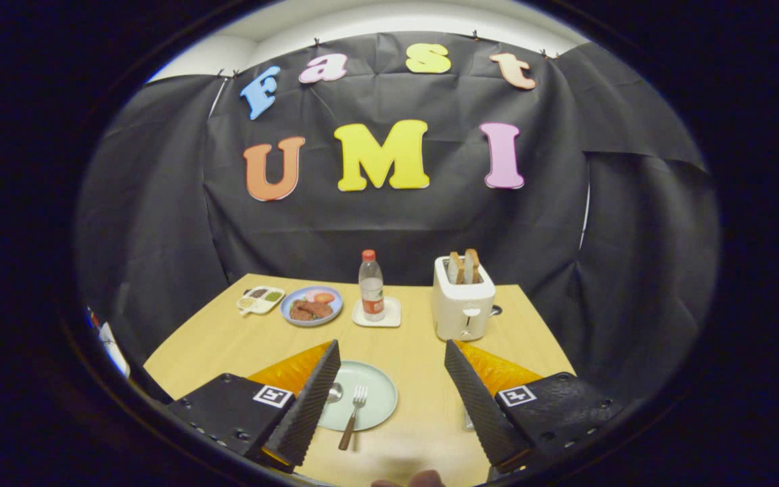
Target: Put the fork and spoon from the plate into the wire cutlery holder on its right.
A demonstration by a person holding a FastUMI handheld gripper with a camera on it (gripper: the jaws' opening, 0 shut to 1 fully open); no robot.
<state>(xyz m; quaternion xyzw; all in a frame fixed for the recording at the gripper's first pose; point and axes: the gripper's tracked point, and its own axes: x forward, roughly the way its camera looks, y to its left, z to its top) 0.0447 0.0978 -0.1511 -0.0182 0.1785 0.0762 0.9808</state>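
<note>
The claw (389,358) hangs wide open over the pale wooden bench (423,352). Between its fingers sits the round mint-green plate (376,389), carrying the wooden-handled metal fork (354,414) and a half-hidden spoon (334,391).

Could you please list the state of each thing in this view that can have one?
gripper: open, fingers wide apart, holding nothing
fork: lying on the plate, handle over its near rim
spoon: on the plate, partly hidden by a finger
plate: flat on the table, between the fingers
toaster: upright, two slices sticking up
bottle: upright, capped, on a coaster
</note>
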